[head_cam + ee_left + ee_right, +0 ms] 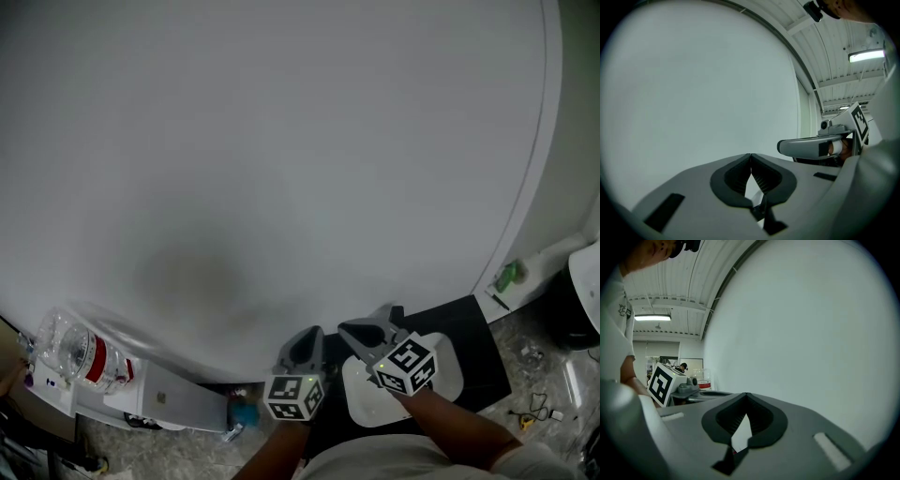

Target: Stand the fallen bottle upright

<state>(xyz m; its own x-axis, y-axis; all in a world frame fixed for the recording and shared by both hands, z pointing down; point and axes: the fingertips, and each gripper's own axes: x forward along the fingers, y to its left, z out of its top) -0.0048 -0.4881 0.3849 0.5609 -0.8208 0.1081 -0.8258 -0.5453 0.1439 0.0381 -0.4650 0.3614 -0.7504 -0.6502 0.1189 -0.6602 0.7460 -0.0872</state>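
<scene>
Head view shows a broad round table (pixel 281 141), matt white, with its curved rim running down the right side. No bottle lies or stands on the part in frame. The only bottles (pixel 80 354) in sight are clear plastic ones with red labels, bunched on a white box (pixel 178 398) beyond the table's lower-left edge. I cannot tell whether one of them is the task's own, nor whether it lies on its side. The left gripper (pixel 309 337) and right gripper (pixel 373 325) hover side by side at the near rim. Each has its dark ribbed pads pressed together on nothing.

That fits hands on their way to a bottle as well as hands drawn back from one, so the step in hand is unsettled. As a judgement on handling, a thin, smooth, round bottle rolls easily and dents under a hard pinch. Any hold would do best across the body near the label, gently, with the base set flat before the jaws let go.
</scene>
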